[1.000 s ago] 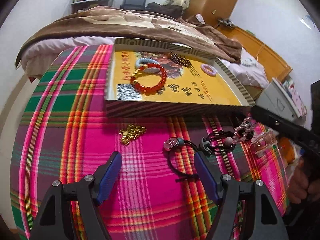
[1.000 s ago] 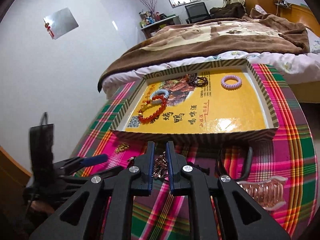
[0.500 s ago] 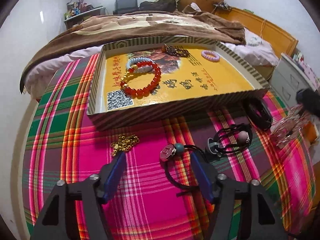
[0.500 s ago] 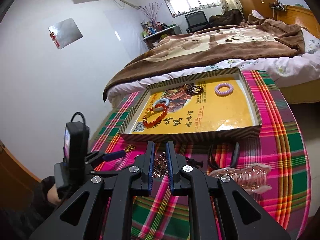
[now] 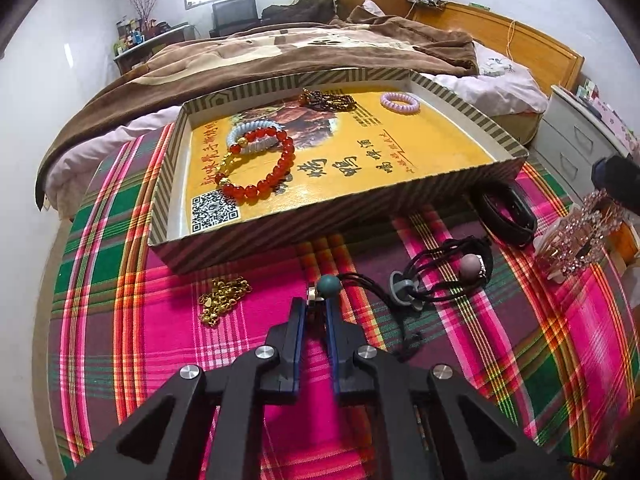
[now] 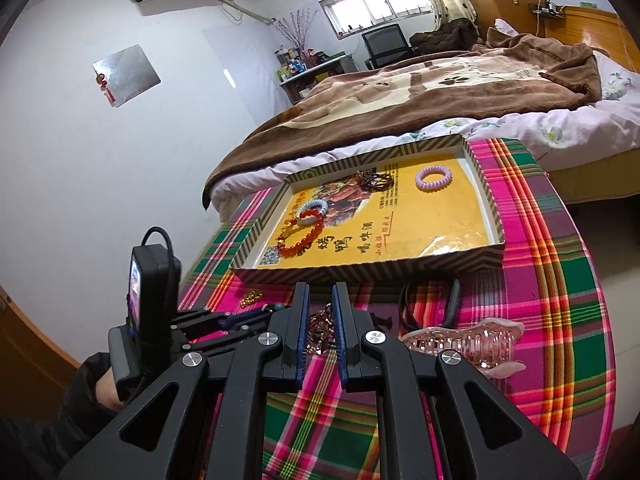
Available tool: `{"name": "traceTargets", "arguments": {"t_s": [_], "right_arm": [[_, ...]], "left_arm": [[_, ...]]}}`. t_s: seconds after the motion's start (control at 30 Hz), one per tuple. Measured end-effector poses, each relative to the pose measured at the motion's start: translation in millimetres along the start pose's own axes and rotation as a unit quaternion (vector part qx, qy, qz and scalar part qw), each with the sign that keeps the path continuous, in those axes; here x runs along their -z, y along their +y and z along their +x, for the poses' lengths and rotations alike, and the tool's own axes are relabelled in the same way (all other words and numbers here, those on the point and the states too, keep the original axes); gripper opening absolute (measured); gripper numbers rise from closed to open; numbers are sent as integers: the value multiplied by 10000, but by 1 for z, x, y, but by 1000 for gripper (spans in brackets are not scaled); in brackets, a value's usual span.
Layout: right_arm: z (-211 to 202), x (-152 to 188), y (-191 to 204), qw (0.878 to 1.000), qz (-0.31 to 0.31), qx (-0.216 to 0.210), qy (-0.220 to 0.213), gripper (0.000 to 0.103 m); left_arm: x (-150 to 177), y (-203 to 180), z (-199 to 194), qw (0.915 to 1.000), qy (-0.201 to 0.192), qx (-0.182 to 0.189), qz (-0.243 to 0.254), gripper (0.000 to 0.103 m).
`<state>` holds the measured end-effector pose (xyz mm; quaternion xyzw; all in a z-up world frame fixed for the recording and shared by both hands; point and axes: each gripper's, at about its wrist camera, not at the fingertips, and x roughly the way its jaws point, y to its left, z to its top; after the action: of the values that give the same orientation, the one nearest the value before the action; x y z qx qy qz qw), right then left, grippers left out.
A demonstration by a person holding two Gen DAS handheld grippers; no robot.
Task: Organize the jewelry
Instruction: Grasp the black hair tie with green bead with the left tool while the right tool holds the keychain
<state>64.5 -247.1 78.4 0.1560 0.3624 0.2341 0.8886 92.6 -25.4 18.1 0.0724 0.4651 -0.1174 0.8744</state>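
Since the earlier frame, jaws of my left hand-held gripper (image 5: 316, 306) have just been closing; they now clamp the black cord hair tie with the teal bead (image 5: 329, 285) and metal charm, low on the plaid table (image 5: 132, 332). My right hand-held gripper (image 6: 320, 316) is pressed together on a rose-gold chain (image 6: 320, 322), near the tray's front wall. Just left of the teal bead lies a gold chain (image 5: 222, 300); to its right a second black tie with a mauve bead (image 5: 470, 266). Farther right, a black band (image 5: 506, 216) touches the tray, and a clear pink clip (image 6: 472, 340) lies nearer. The striped tray (image 5: 320, 222) sits far on the table, holding a red bead bracelet (image 5: 260, 172) overlapping a pale bracelet (image 5: 250, 138), a dark bead bracelet (image 5: 330, 100) and a lilac coil tie (image 5: 400, 101).
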Motion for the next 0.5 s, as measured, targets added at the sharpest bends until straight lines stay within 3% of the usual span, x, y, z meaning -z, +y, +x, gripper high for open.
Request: {"name": "traceTargets", "arguments": {"t_s": [0.5], "right_arm": [[-15, -18, 0, 9998, -71, 89, -192, 12]], "left_arm": [[-23, 14, -50, 9981, -538, 194, -248, 10]]}}
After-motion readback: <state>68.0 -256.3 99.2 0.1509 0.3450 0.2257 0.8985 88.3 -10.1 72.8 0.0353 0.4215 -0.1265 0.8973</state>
